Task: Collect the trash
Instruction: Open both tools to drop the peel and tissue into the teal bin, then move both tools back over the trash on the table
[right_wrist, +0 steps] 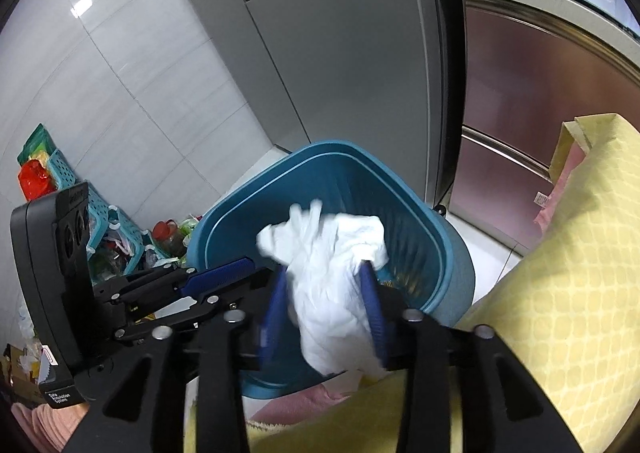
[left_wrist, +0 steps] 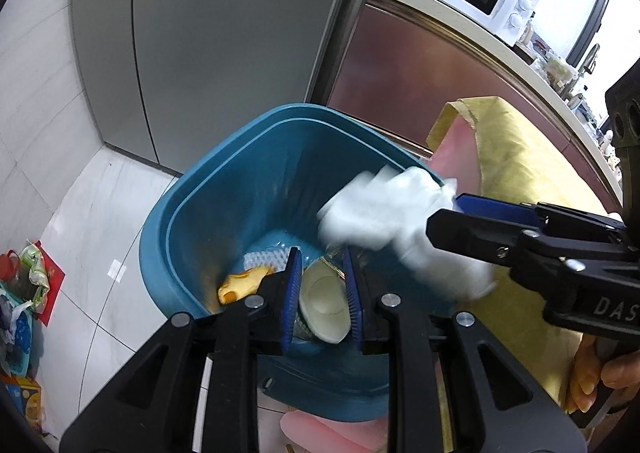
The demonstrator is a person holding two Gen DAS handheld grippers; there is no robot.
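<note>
While right tongs (right_wrist: 326, 317) pinch crumpled white tissue wad (right_wrist: 332, 277) over blue bin (right_wrist: 448, 253) mouth: left tongs (left_wrist: 322, 299) part-open, empty (paper cup (left_wrist: 322, 299) behind gap lies in bin). Risk: tissue clings to pad, or drops outside rim onto floor (left_wrist: 80, 221).

White crumpled tissue (right_wrist: 340, 289), teal bin (right_wrist: 404, 169), yellow honeycomb-patterned cloth (right_wrist: 572, 293).
</note>
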